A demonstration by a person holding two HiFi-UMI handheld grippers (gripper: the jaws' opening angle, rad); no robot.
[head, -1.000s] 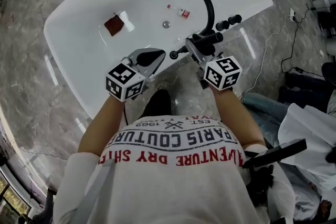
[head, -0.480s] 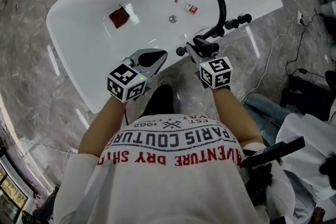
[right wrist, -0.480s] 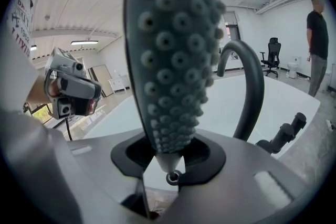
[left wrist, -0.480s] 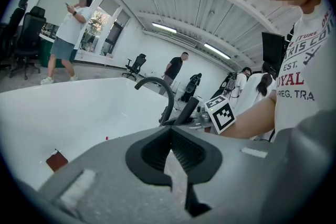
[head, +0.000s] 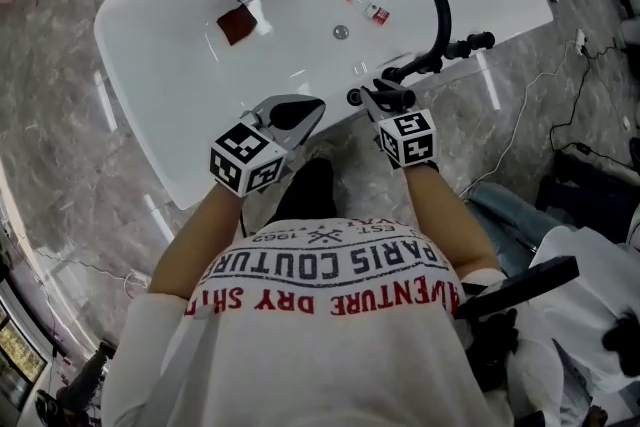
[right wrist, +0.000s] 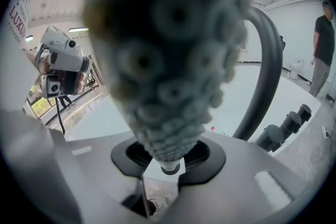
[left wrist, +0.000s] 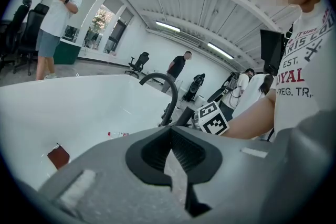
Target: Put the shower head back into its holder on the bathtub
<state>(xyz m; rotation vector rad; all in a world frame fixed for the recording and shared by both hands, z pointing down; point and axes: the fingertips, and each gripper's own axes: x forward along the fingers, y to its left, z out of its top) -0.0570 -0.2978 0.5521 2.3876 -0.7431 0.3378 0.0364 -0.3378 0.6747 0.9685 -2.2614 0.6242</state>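
Bathtub [head: 180,25], right gripper [head: 383,101] sunk lower, clasping shower head [right wrist: 168,60]

Black spout [head: 443,15] over seemingly clear tub [head: 180,85]

Bathtub [head: 200,35], white: 1.
Curved black spout [head: 438,0]: 1.
Shower head [right wrist: 168,60]: 1.
Grippers: 2, namely left gripper [head: 315,105] and right gripper [head: 385,100].
Inside the tub:
- dark red square patch [head: 238,23]: 1
- small red-and-white bottle [head: 375,11]: 1
- drain [head: 341,32]: 1
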